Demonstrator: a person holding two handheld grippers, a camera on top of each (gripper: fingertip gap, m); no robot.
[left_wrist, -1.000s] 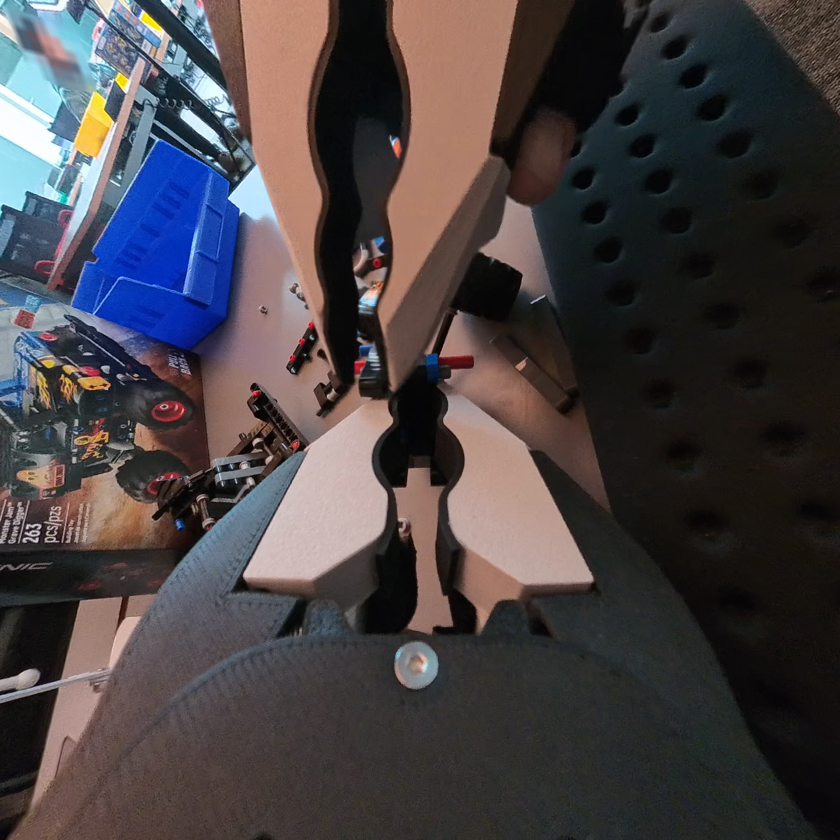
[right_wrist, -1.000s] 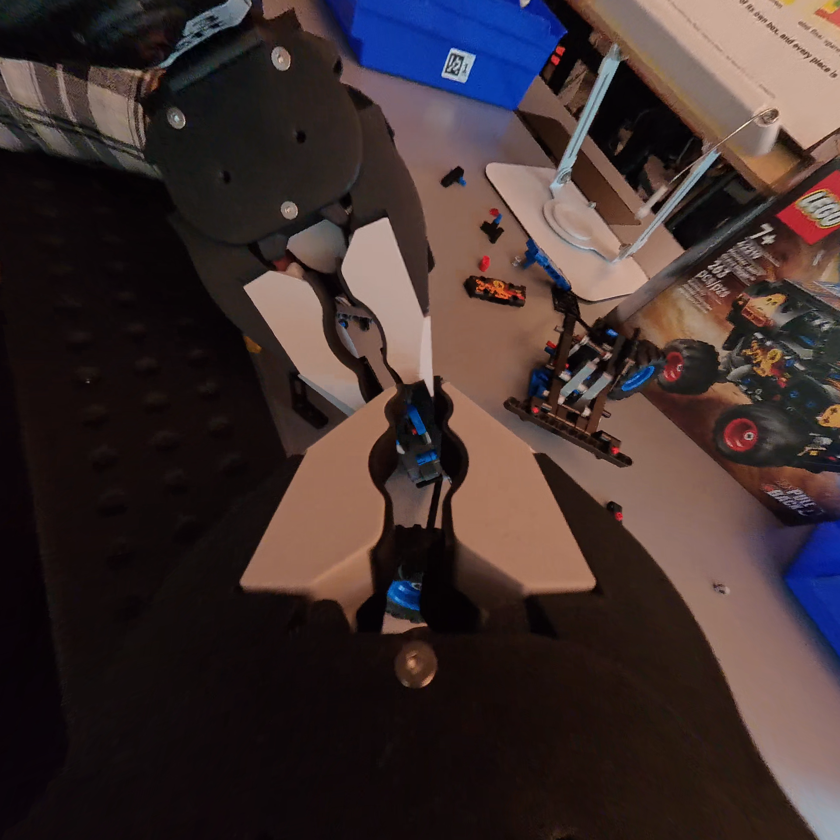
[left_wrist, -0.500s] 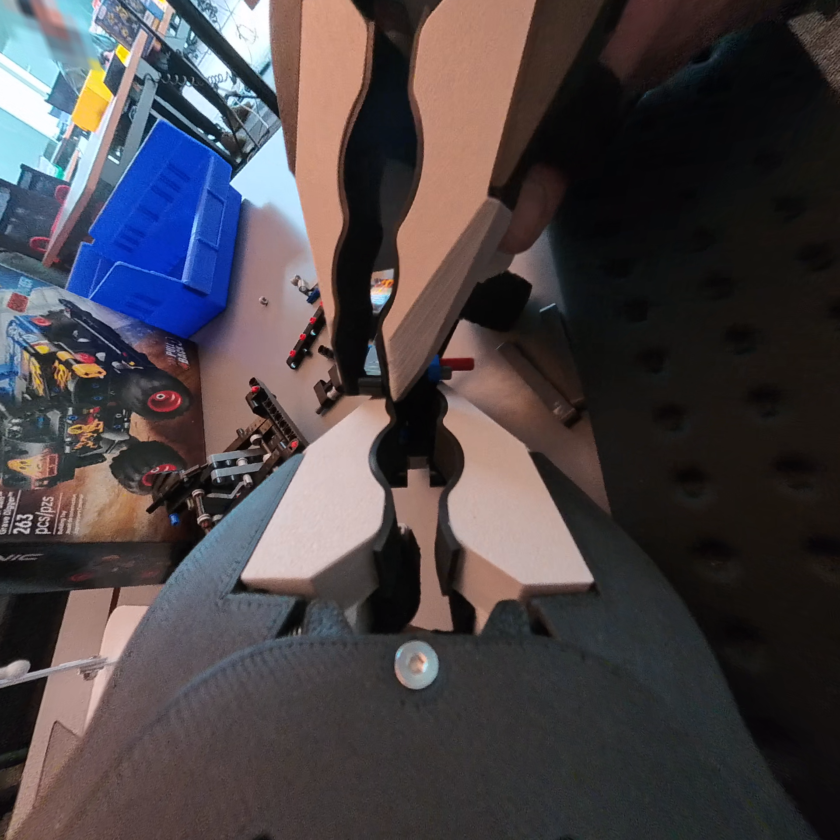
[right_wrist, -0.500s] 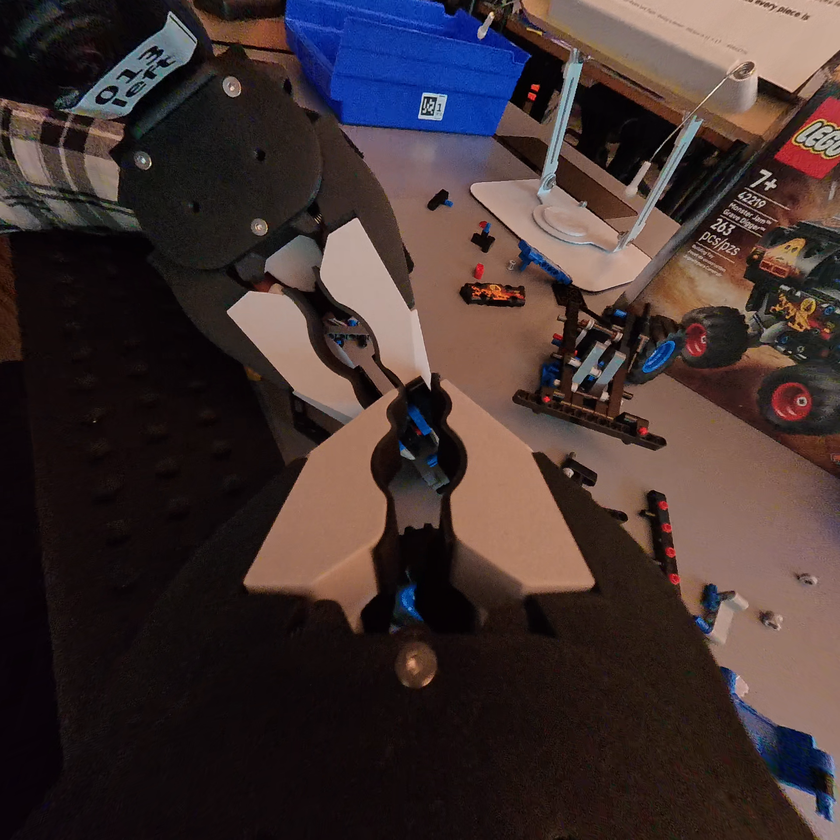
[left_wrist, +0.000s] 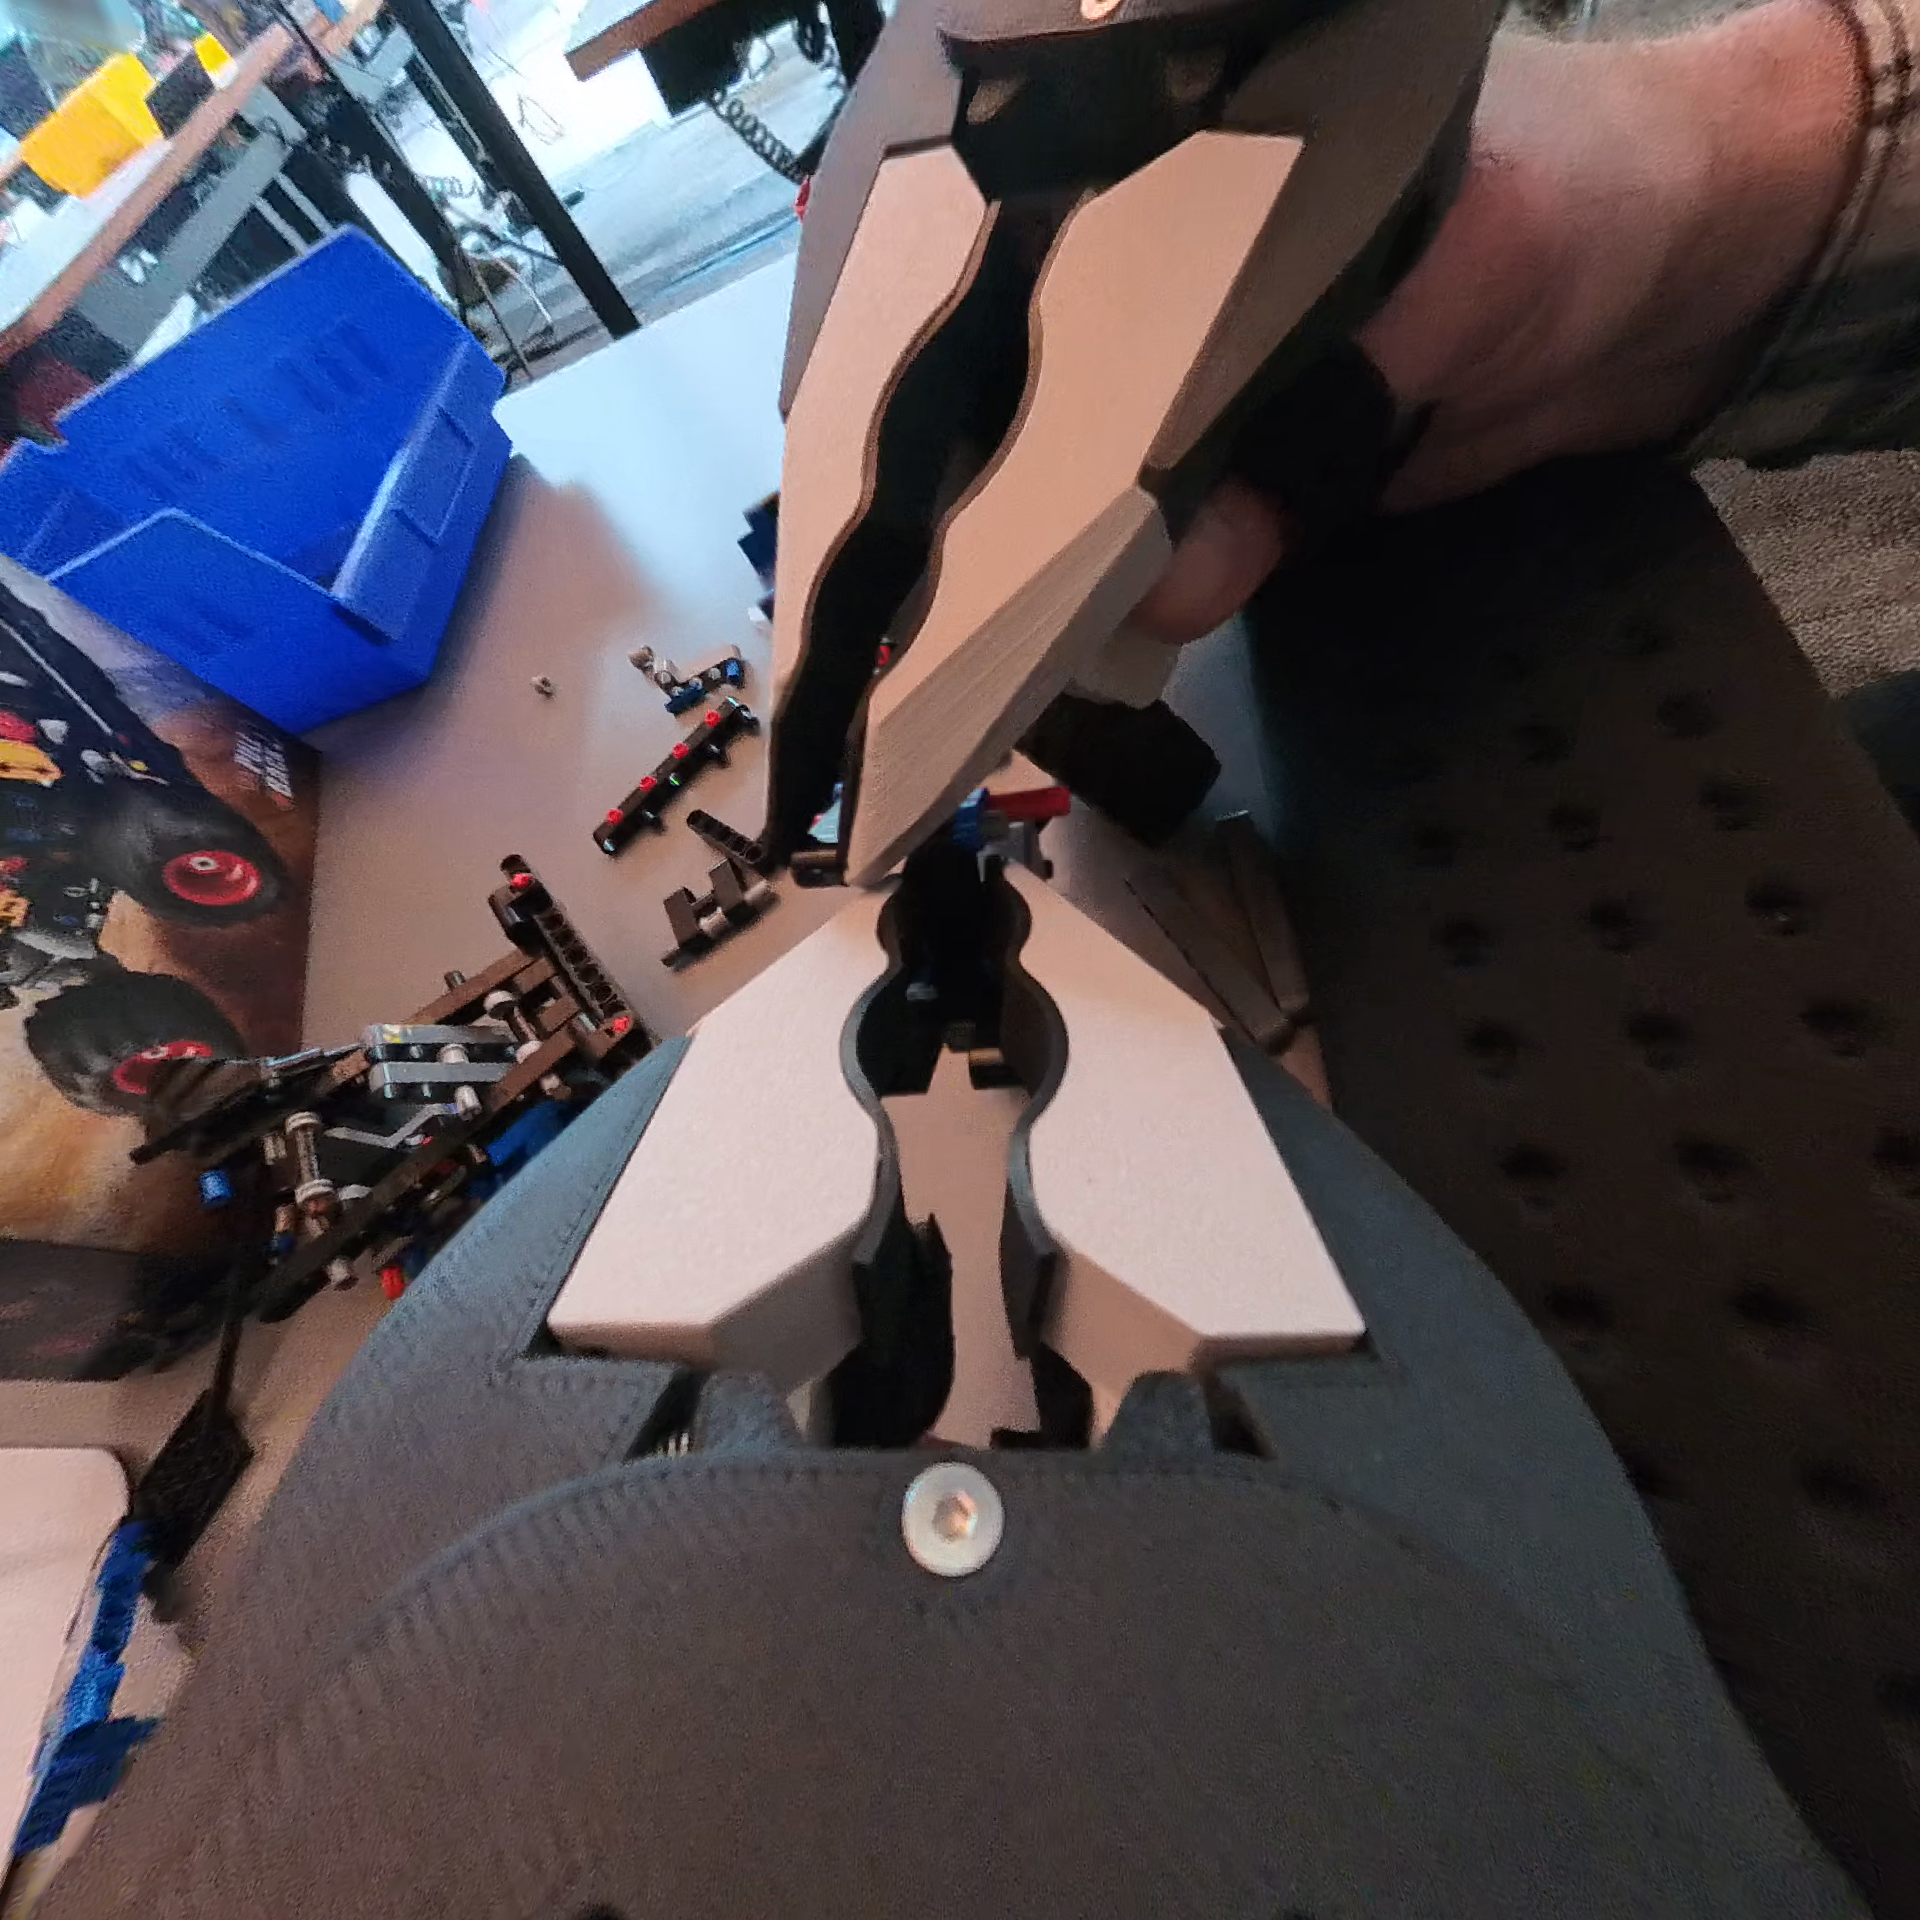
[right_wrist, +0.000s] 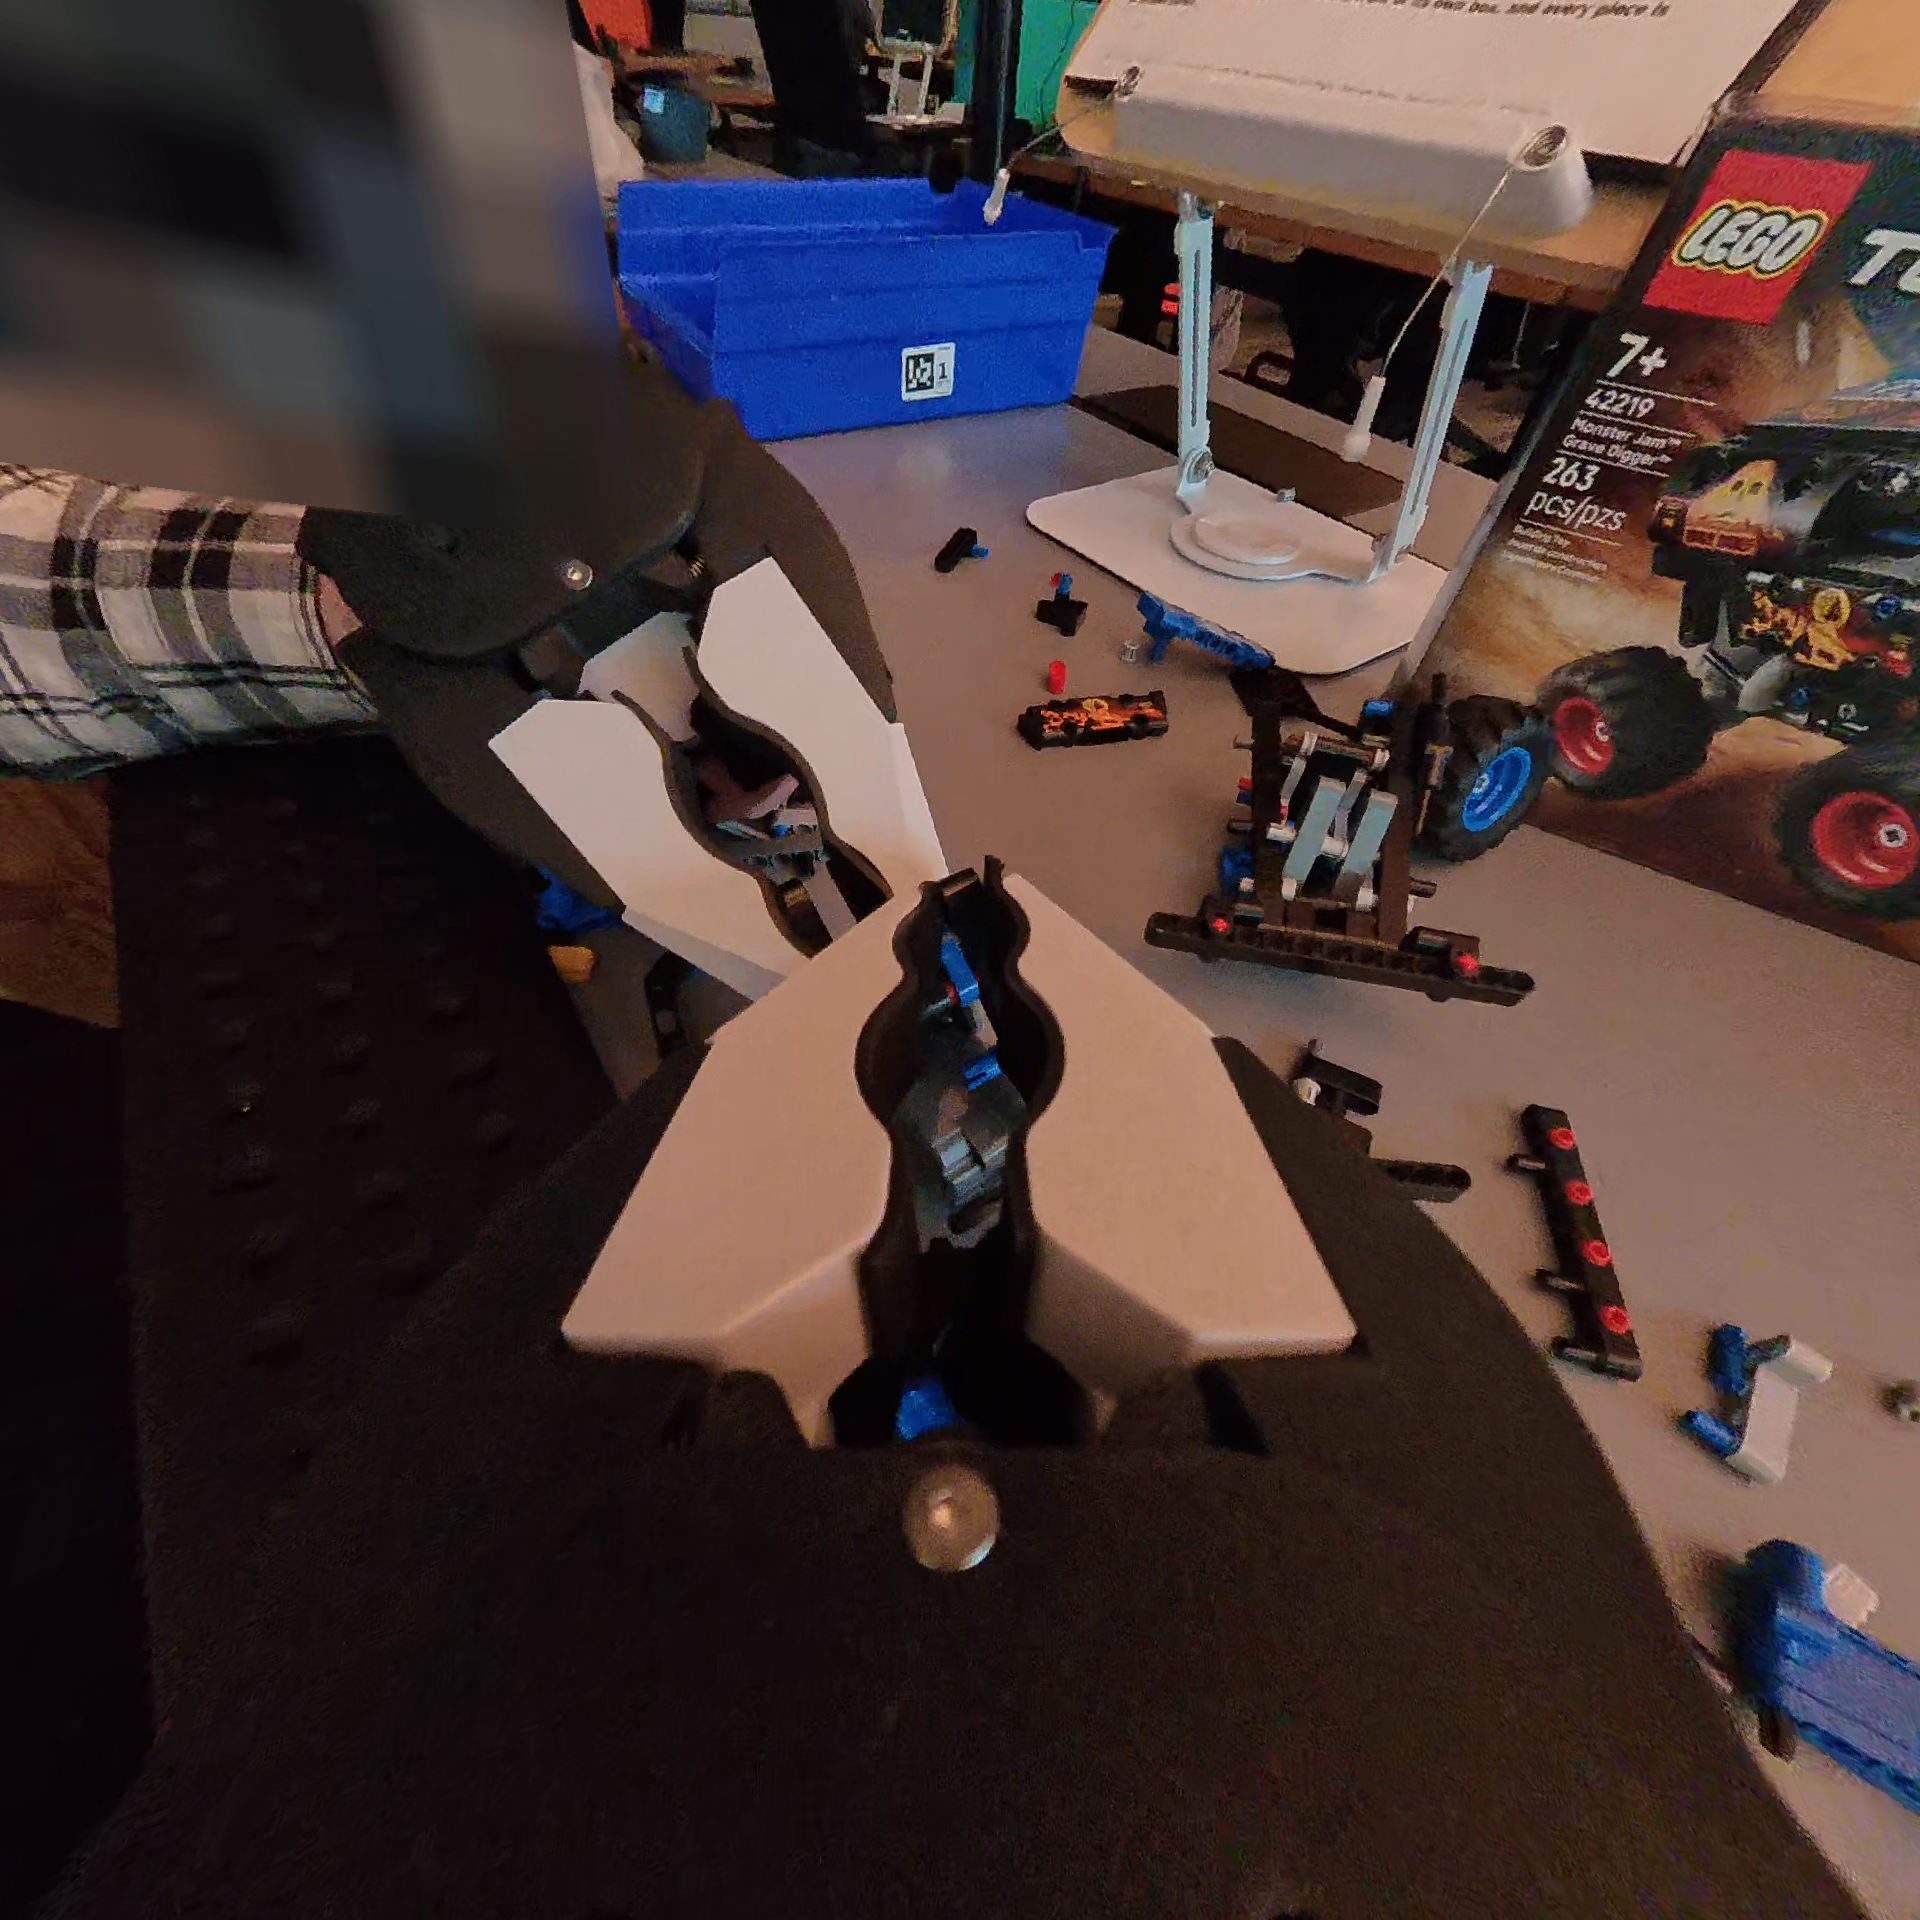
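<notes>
My left gripper (left_wrist: 951, 896) is shut on a small black brick piece (left_wrist: 940, 1003) with a blue bit. My right gripper (right_wrist: 961, 883) is shut on a small grey, blue and black brick assembly (right_wrist: 956, 1112). The two grippers meet tip to tip above the grey table's (left_wrist: 468, 810) near edge. In the left wrist view the right gripper (left_wrist: 821, 857) comes down from above, held by a hand (left_wrist: 1558, 312). A blue and red pin (left_wrist: 1003, 810) sticks out beside its tips. In the right wrist view the left gripper (right_wrist: 831, 930) comes in from the upper left.
A part-built black chassis (right_wrist: 1330, 831) stands on the table (right_wrist: 1714, 1091) by a toy truck box (right_wrist: 1714, 520). Loose pieces lie around, including a black beam with red pins (right_wrist: 1574, 1236). A blue bin (right_wrist: 862, 291) and a white stand (right_wrist: 1247, 551) sit behind. A black dimpled mat (right_wrist: 312, 1039) lies to the left. My two grippers' fingertips are within a few centimetres of each other.
Both grippers stayed shut and tip to tip. Both views tilted up, so more of the far table, the blue bin and the box shows now.
</notes>
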